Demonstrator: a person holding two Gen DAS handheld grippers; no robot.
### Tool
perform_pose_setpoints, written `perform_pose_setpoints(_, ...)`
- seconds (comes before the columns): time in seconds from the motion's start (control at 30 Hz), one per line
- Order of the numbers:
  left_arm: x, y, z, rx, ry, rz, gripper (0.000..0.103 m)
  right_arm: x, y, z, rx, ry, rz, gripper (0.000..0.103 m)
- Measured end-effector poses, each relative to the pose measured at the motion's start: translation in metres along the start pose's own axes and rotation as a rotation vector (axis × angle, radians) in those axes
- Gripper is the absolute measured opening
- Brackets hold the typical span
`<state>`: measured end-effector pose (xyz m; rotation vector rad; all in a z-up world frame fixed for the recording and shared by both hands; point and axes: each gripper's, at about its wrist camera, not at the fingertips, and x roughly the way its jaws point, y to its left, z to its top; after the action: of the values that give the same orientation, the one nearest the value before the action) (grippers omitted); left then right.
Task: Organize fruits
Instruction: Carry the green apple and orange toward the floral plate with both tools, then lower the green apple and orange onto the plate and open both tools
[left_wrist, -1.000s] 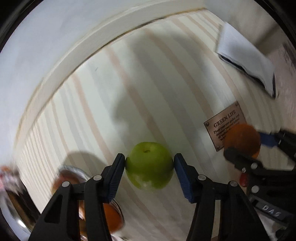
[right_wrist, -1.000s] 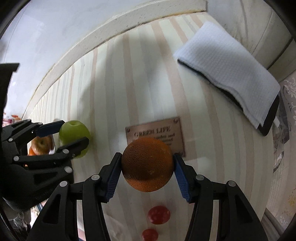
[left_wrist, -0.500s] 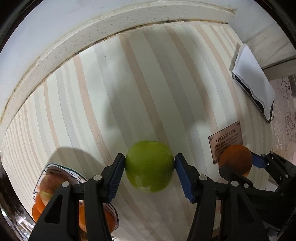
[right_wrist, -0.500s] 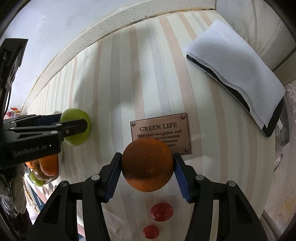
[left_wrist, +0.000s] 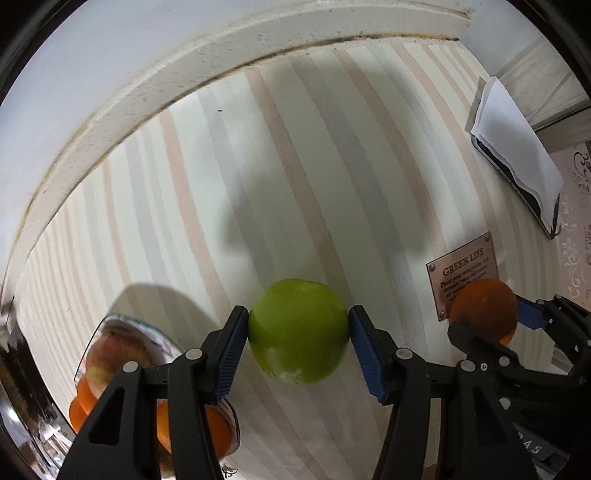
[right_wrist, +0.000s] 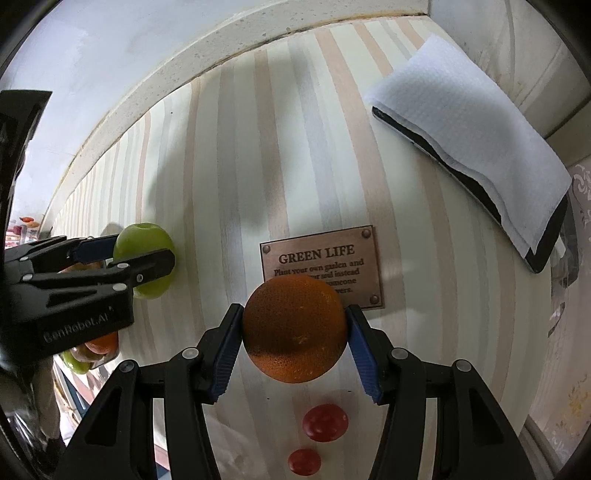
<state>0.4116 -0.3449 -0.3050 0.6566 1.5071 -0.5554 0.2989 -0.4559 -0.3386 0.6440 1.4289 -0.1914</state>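
Since a second ago, the left gripper (left_wrist: 298, 347) has swung so that the glass bowl (left_wrist: 110, 332) of fruit shows more clearly under its left finger, and the folded white cloth (left_wrist: 517, 162) now sits farther toward the right edge of its view. The right gripper (right_wrist: 294, 338) has hardly moved.

The left gripper is clamped on a green apple (left_wrist: 298, 330). Both blue pads (left_wrist: 229, 354) press on the apple's sides, and the apple hangs above the striped tablecloth (left_wrist: 258, 184).

The right gripper is clamped on an orange (right_wrist: 294, 328), with a blue pad on each side of it. The orange hangs just in front of the brown "GREEN LIFE" sign (right_wrist: 325, 258) and hides the sign's lower edge.

From the sign, the apple and the left gripper are well off to the left. The bowl is farther left still, past the apple, and holds oranges and an apple. The white cloth lies up and to the right of the sign, on top of something black. Two small red fruits (right_wrist: 325, 422) lie on the tablecloth near the sign, below the orange in the right wrist view.
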Motion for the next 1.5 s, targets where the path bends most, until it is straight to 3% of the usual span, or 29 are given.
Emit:
perform_pose_setpoints(0.1,-0.007,0.0,-0.019,-0.056,-0.026,-0.012,0.054,-0.003,0.001,-0.004,-0.003,-0.011,0.009,0.058)
perform_pose_setpoints(0.37,-0.011,0.001,-0.104,-0.227,-0.042,-0.146,0.053,-0.008,0.011,-0.025,-0.03,0.012,0.044,0.058)
perform_pose_setpoints(0.53,-0.007,0.016,-0.144,-0.329,-0.058,-0.169,0.053,-0.008,0.03,-0.039,-0.085,0.034,0.051,0.058)
perform_pose_setpoints(0.73,0.004,0.039,-0.17,-0.431,-0.054,-0.202,0.053,-0.003,0.068,-0.046,-0.138,0.062,0.095,0.058)
perform_pose_setpoints(1.03,-0.054,0.096,-0.198,-0.546,-0.186,-0.248,0.054,-0.022,0.145,-0.031,-0.237,0.028,0.176,0.058)
perform_pose_setpoints(1.23,-0.091,0.165,-0.218,-0.638,-0.263,-0.155,0.054,-0.008,0.191,-0.012,-0.285,0.029,0.198,0.058)
perform_pose_setpoints(1.5,-0.066,0.215,-0.223,-0.691,-0.17,-0.045,0.054,0.022,0.234,-0.002,-0.332,0.042,0.157,0.058)
